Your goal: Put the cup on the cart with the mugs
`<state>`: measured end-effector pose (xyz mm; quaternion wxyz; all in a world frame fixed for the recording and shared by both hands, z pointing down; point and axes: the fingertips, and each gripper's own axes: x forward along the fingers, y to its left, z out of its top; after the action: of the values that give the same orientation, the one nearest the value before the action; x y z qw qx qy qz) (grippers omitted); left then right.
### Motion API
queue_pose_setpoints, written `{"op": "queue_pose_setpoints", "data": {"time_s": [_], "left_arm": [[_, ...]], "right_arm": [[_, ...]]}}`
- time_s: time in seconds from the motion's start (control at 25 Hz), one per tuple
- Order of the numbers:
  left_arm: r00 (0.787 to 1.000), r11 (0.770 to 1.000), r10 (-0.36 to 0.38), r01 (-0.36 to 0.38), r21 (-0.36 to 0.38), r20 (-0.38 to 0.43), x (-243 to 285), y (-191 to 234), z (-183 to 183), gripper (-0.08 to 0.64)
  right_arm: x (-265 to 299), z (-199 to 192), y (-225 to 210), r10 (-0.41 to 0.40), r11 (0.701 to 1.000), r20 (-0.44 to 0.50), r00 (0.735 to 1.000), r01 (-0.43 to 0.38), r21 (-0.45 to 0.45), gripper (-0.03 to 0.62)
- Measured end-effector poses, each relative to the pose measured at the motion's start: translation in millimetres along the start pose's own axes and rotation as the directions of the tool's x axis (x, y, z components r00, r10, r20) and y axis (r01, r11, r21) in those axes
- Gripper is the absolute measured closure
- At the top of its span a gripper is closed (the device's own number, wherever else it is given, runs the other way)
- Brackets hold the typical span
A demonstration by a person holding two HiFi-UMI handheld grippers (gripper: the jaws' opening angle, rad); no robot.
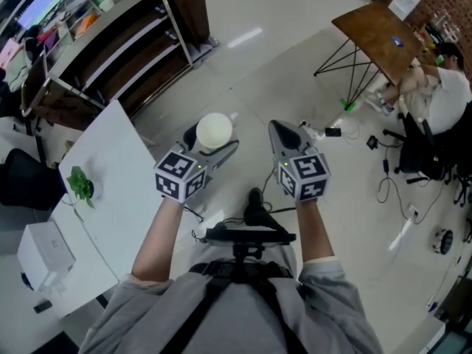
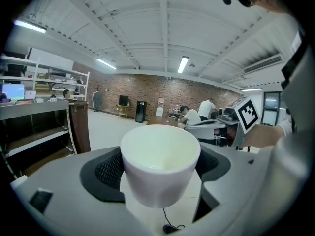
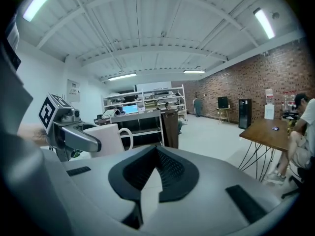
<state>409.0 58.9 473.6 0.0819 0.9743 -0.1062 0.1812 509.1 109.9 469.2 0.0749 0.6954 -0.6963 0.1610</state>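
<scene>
A white cup with a handle is gripped by its sides in my left gripper, held upright over the floor. In the left gripper view the cup fills the gap between the black pads, and its inside looks empty. My right gripper is held beside it on the right, shut with nothing between its jaws; its pads meet at the tips. The right gripper view also shows the cup and the left gripper at the left.
A white table with a small green plant and a white box stands at the left. Dark shelving runs along the far left. At the far right are a wooden table, a seated person and floor cables.
</scene>
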Motion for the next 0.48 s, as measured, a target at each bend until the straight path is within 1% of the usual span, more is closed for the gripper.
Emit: {"op": "queue_pose_setpoints", "data": {"time_s": [0.08, 0.16, 0.24, 0.48], "left_arm": [[1.0, 0.999, 0.031, -0.031, -0.01, 0.002, 20.9, 10.3, 13.8, 0.132], [0.998, 0.998, 0.069, -0.069, -0.015, 0.009, 34.0, 24.3, 28.3, 0.132], [0.994, 0.994, 0.106, -0.106, -0.015, 0.011, 43.5, 40.6, 40.6, 0.132], [0.982, 0.982, 0.188, -0.188, -0.019, 0.014, 62.0, 81.6, 66.0, 0.132]], "right_arm": [[14.4, 7.9, -20.3, 0.034, 0.999, -0.007, 0.999, -0.034, -0.005, 0.606], [30.7, 18.4, -31.6, 0.078, 0.997, -0.011, 0.997, -0.078, -0.027, 0.606], [48.0, 29.5, -38.8, 0.116, 0.992, -0.01, 0.993, -0.117, -0.048, 0.606], [90.9, 58.5, -51.9, 0.2, 0.978, 0.019, 0.98, -0.198, -0.065, 0.606]]}}
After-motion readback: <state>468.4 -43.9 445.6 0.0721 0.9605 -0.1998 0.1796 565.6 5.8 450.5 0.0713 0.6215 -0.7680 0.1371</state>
